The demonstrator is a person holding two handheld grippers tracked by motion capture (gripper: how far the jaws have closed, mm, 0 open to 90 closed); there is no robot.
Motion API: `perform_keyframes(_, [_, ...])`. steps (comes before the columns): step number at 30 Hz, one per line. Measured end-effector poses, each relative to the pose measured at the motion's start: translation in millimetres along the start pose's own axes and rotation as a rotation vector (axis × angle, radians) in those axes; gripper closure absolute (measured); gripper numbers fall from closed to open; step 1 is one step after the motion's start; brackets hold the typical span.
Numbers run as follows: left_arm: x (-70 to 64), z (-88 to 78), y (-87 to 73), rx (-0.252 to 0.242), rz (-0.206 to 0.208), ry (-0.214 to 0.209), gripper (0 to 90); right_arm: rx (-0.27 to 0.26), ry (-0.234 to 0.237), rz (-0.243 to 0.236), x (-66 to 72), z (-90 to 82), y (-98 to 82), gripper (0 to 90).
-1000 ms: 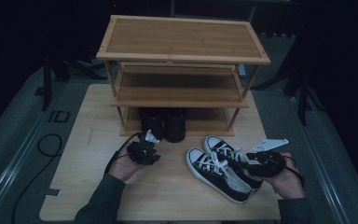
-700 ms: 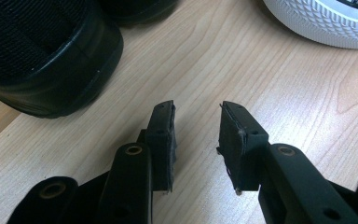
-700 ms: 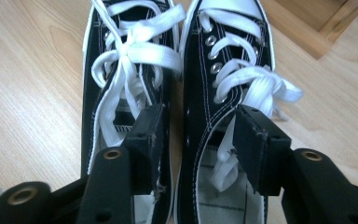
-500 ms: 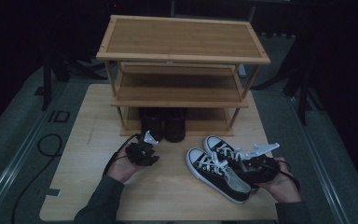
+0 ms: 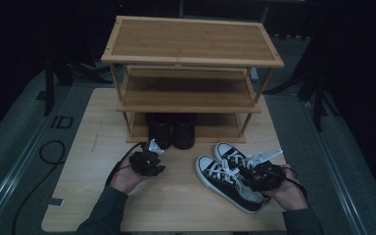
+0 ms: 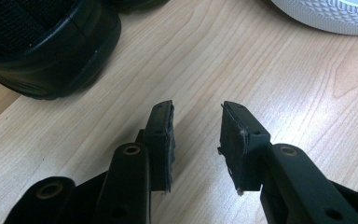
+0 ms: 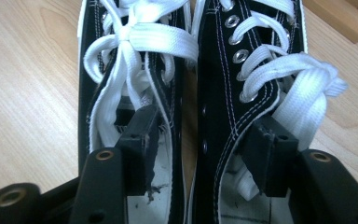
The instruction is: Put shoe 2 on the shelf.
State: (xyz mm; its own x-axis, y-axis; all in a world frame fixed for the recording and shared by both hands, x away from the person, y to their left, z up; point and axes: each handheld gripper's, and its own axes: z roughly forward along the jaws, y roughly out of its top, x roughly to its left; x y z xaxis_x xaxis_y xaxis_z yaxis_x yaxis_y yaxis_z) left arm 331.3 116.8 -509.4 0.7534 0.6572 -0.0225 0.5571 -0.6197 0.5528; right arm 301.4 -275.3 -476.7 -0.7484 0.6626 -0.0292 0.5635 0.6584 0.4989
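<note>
A pair of black canvas sneakers (image 5: 223,172) with white laces lies on the wooden table (image 5: 176,203), right of centre. My right gripper (image 5: 250,175) is down at their heel openings. In the right gripper view, one jaw of that gripper (image 7: 205,119) sits inside the left sneaker (image 7: 130,46) and the other inside the right sneaker (image 7: 256,42). Both inner walls stand between the jaws with a gap between the shoes, and the jaws have just been opening. My left gripper (image 5: 152,164) hovers open over bare wood, nothing between the jaws of that gripper (image 6: 196,109).
A three-tier wooden shoe rack (image 5: 191,44) stands at the back of the table. A pair of black shoes (image 5: 171,131) sits under its lowest shelf, one of these black shoes (image 6: 42,46) just beyond my left gripper. A sneaker's white toe (image 6: 326,14) shows there too.
The right hand has moved left and down, bringing its gripper onto the heel openings of the sneakers. The left hand has stayed where it was.
</note>
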Motion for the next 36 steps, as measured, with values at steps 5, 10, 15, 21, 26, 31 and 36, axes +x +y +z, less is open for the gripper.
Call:
perform_keyframes(5, [-1.3, 0.8, -0.2, 0.004, 0.002, -0.005, 64.5, 0.014, 0.004, -0.006, -1.9, 4.7, 5.0, 52.0])
perform_keyframes(10, [-3.6, 2.7, 0.1, 0.009, 0.008, -0.009, 64.4, 0.025, 0.009, -0.010, -2.2, 7.8, 7.1, 51.4])
perform_keyframes(15, [-5.4, 3.1, 0.2, 0.009, 0.011, -0.013, 64.3, 0.042, 0.008, -0.011, -1.3, 15.5, 10.5, 49.2])
perform_keyframes(21, [-5.4, 3.1, -0.6, 0.009, 0.010, -0.014, 64.0, 0.074, 0.007, -0.020, -1.0, 27.9, 13.6, 50.4])
perform_keyframes(26, [-5.1, 2.6, -0.9, 0.009, 0.010, -0.015, 64.0, 0.078, 0.013, -0.016, -2.2, 31.8, 15.0, 54.3])
perform_keyframes(31, [-6.5, 3.9, -0.8, 0.012, 0.012, -0.017, 64.0, 0.090, 0.024, -0.017, -3.4, 31.5, 16.6, 66.5])
perform_keyframes(36, [-7.1, 4.8, -0.9, 0.013, 0.016, -0.019, 64.0, 0.111, 0.040, -0.028, -4.2, 31.0, 19.5, 78.1])
